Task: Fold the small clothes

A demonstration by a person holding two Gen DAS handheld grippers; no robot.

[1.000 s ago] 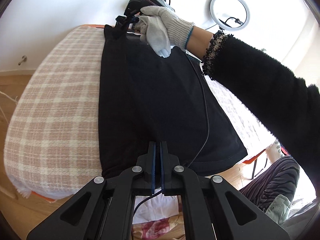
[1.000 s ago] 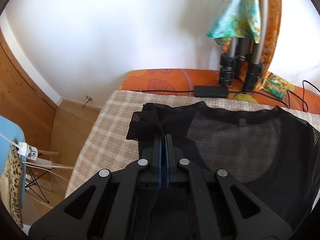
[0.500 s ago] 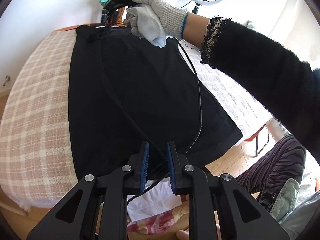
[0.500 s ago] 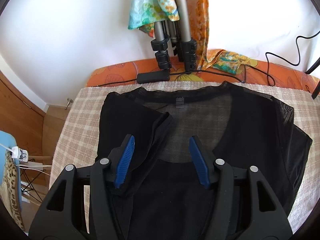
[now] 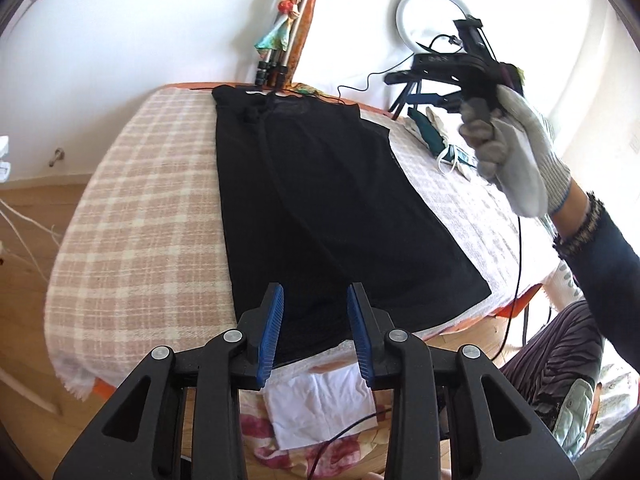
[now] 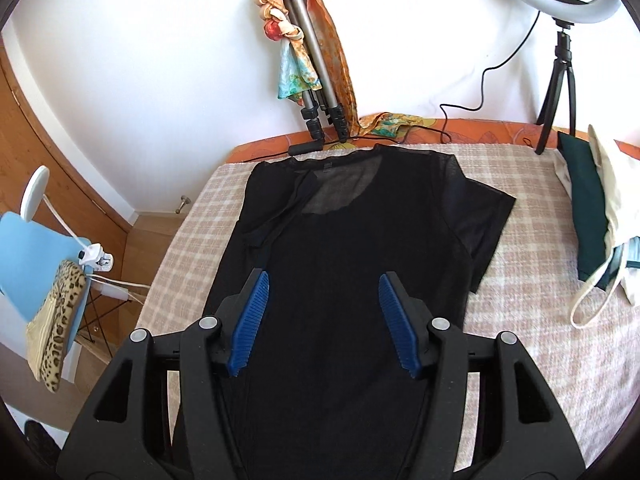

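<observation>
Left wrist view: your left gripper [image 5: 315, 330] hangs over the hem of the black mesh top [image 5: 320, 208], jaws opening with nothing between them; the top lies flat on the checked blanket [image 5: 144, 216]. Right wrist view: your right gripper [image 6: 323, 322] stands wide and empty above the top [image 6: 344, 280], which looks light, limp and sheer, so take it by the unfolded sleeve [image 6: 480, 224]; the cream tote bag [image 6: 616, 208] holds a dark green item.

My left camera looks along my left tongs [image 5: 315, 334] from the near edge of the bed [image 5: 132, 216], angled down toward the far edge and wall. My right camera sits above the black top [image 6: 344, 280], close over it, facing that same far edge. Both views share the top, the checked cover and the tripod [image 6: 316, 80] (propped at the far edge).
</observation>
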